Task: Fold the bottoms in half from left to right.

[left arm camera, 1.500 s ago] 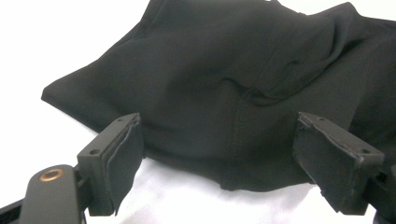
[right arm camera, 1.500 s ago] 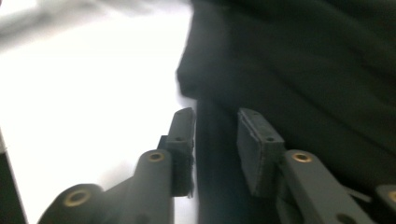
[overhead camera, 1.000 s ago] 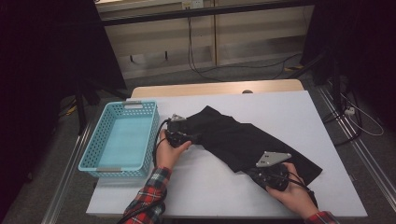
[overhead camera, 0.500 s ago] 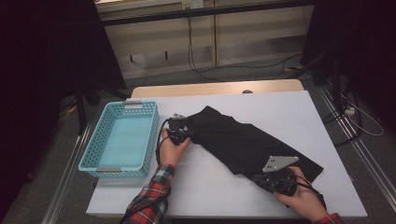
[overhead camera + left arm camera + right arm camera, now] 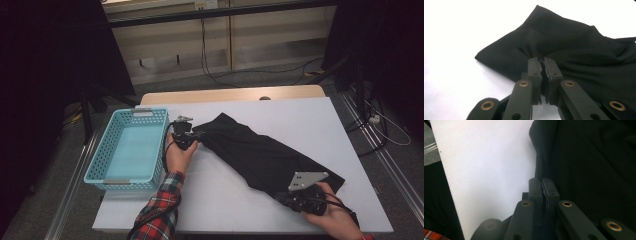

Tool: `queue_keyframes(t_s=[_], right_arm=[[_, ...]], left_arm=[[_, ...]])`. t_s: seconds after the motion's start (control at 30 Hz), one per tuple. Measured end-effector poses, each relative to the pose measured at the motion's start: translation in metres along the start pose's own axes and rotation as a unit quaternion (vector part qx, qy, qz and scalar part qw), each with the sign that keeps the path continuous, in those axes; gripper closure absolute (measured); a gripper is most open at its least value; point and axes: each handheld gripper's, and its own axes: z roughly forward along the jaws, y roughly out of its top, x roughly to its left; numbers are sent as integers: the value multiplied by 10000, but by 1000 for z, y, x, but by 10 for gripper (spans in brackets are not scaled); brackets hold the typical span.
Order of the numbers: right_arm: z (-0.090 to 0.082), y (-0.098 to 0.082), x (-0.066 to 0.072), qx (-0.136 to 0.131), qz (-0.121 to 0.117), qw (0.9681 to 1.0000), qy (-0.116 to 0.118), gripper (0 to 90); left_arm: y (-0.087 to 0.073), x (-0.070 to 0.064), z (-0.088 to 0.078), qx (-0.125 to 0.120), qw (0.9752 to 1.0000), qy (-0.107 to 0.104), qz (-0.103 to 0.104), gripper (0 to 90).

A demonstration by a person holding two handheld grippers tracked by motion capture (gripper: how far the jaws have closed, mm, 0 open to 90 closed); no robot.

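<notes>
We have the black garment (image 5: 265, 155) stretched slantwise across the white table (image 5: 225, 195), and both our grippers are on it. The left gripper (image 5: 192, 134) has just been closing, and in the left gripper view its fingers (image 5: 534, 72) now stand pinched together on a pucker of the cloth's near edge; the fabric (image 5: 574, 50) fans out ahead of the tips and off to their right, with bare table to their left. Over at the other end, the right gripper (image 5: 282, 199) sits at the lower corner of the cloth, our hand (image 5: 335, 217) wrapped behind it. Its fingers (image 5: 535, 192) are clamped tight too, and the garment's edge (image 5: 586, 165) runs straight up from between the tips, dark cloth spreading on their right side, white table on their left. The blue basket (image 5: 131, 145) rests just beside the left gripper, on the side away from the cloth, not touching the garment.
</notes>
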Motion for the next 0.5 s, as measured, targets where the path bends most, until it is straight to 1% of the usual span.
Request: queue_keyframes(t_s=[0.1, 0.13, 0.17, 0.2, 0.23, 0.27, 0.33, 0.37, 0.43, 0.5], right_arm=[[-1, -1, -3, -77, 89, 9999, 28, 858], [0, -1, -3, -128, 69, 9999, 88, 832], [1, 1, -2, -182, 98, 9998, 73, 782], [2, 4, 0, -233, 109, 9997, 40, 770], [4, 7, 3, -277, 71, 9996, 66, 768], [6, 11, 6, -368, 40, 9993, 39, 743], [12, 18, 13, -453, -58, 9990, 37, 743], [16, 22, 15, -473, -143, 9988, -38, 729], [23, 27, 18, -489, -214, 9986, -43, 727], [28, 31, 19, -512, -269, 9983, -93, 724]], left_arm=[[-2, -3, 3, 106, 9999, -44, 7, 846], [-2, -3, 4, 144, 9999, -47, 22, 845], [-3, -3, 5, 158, 9999, -33, 29, 844], [-3, -3, 5, 149, 9999, -34, 19, 843], [-3, -3, 5, 170, 9998, -61, 10, 843], [-4, -3, 5, 182, 9998, -61, 6, 843], [-4, -4, 5, 200, 9998, -54, 37, 841], [-5, -3, 5, 210, 9998, -60, 38, 841], [-6, -4, 5, 186, 9998, -50, 35, 840], [-6, -4, 5, 237, 9997, -63, 74, 840]])
